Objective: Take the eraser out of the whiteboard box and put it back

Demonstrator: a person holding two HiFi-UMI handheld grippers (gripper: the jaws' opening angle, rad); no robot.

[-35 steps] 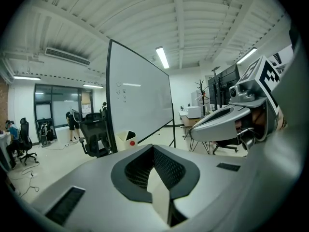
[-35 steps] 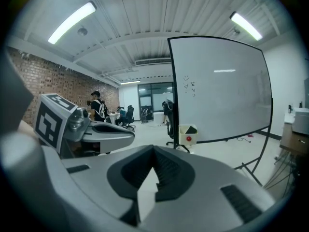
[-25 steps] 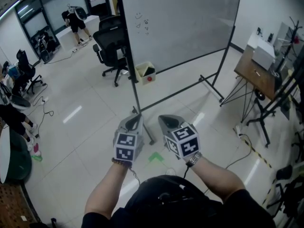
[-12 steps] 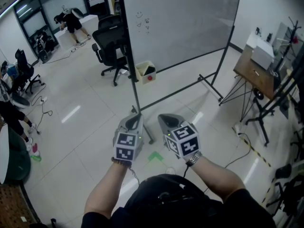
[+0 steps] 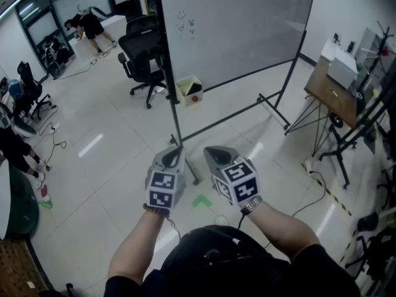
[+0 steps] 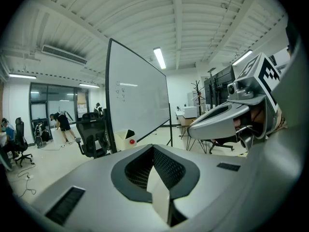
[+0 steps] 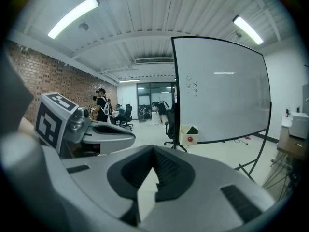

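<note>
My left gripper (image 5: 174, 155) and right gripper (image 5: 216, 156) are both shut and hold nothing. The box (image 5: 189, 90) is well away by the whiteboard (image 5: 235, 30), with a dark thing inside, maybe the eraser. I think nothing is done yet.

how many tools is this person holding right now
2. The left tool and the right tool are held side by side, both shut and empty, short of the whiteboard. None look hidden.

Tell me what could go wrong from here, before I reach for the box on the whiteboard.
The whiteboard stand's foot lies on the floor between you and the box: you might trip. Both the left gripper and the right gripper are shut; one must open before it can take the eraser.
</note>
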